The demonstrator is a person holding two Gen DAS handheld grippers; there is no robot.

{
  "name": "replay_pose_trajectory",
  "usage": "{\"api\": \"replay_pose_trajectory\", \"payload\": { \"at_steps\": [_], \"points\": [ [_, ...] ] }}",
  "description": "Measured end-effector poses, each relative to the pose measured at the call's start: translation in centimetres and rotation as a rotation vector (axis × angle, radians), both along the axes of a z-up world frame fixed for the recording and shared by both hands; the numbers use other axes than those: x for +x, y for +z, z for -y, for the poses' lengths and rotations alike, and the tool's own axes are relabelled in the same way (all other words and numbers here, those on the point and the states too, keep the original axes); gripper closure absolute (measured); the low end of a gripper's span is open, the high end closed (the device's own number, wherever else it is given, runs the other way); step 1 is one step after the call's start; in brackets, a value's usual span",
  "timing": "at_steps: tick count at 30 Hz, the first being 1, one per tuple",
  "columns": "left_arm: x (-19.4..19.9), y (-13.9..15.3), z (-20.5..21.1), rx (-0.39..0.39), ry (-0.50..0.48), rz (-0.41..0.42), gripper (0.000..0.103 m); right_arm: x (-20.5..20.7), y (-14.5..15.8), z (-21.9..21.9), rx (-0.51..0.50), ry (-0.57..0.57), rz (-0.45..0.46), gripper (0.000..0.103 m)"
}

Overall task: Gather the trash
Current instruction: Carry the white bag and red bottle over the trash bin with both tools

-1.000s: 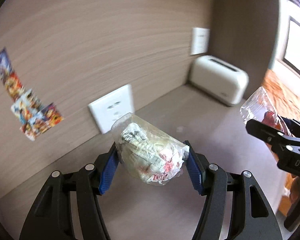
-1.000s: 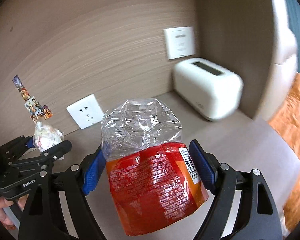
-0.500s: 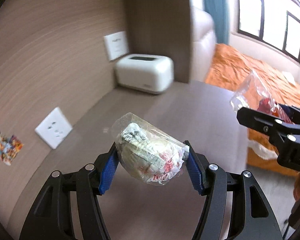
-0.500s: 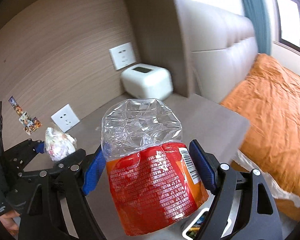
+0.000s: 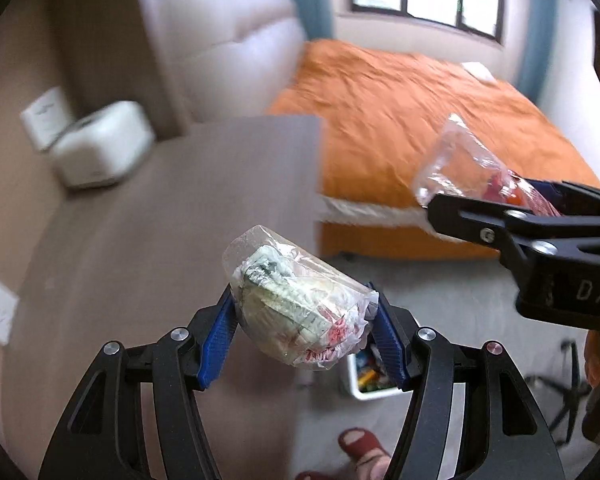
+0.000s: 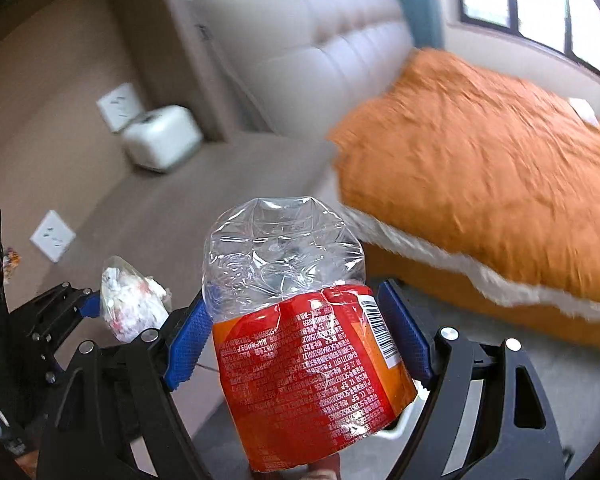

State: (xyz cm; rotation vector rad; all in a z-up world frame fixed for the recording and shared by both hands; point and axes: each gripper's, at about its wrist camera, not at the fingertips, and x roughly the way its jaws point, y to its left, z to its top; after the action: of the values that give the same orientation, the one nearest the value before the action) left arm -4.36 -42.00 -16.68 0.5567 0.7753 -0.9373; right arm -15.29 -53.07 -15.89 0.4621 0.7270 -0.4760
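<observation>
Orange bed [image 5: 412, 120] fills the far right of both views; half a second ago it sat at the edge only, and a second ago the wall with its outlets filled the frame. Both hands have swung right, away from the wall. The brown surface [image 5: 172, 208] now lies to the left, with the white box [image 5: 100, 144] at its far end.

A white bin [image 5: 364, 380] on the floor, already holding bits of coloured rubbish, has come into the left view just beyond the gripper's right finger. It was not visible before.

Right hand-held gripper [image 6: 300, 340]: clenched on a crushed plastic bottle [image 6: 296, 332] with a red-orange label, grip unchanged.

Left hand-held gripper [image 5: 304, 332]: clenched on a wad of wrapper in clear film [image 5: 296, 312], grip unchanged.

Judgement: pickup is done for both items and this is the carry to the bin. Next step is to bring each gripper over the bin mouth before letting go.
</observation>
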Motion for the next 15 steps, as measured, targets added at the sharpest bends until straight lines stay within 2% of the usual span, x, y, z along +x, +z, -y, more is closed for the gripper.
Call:
{"api": "replay_pose_trajectory", "payload": {
  "at_steps": [3,7,11,15],
  "points": [
    [-2.1,-3.2,2.2,0.035,-0.062,-0.061,0.041,-2.0,-3.0,1.5,0.035,-0.058,-0.057,0.022],
    [-3.9,-9.1,4.4,0.111,-0.104,-0.143,0.041,-3.8,-7.7,3.3,0.103,-0.111,-0.120,0.022],
    [-4.4,-16.1,5.7,0.187,-0.107,-0.242,0.041,-4.3,-14.0,4.8,0.182,-0.148,-0.176,0.022],
    [-4.2,-23.2,7.0,0.250,-0.114,-0.300,0.041,-4.1,-21.3,6.2,0.264,-0.172,-0.225,0.022]
  ]
}}
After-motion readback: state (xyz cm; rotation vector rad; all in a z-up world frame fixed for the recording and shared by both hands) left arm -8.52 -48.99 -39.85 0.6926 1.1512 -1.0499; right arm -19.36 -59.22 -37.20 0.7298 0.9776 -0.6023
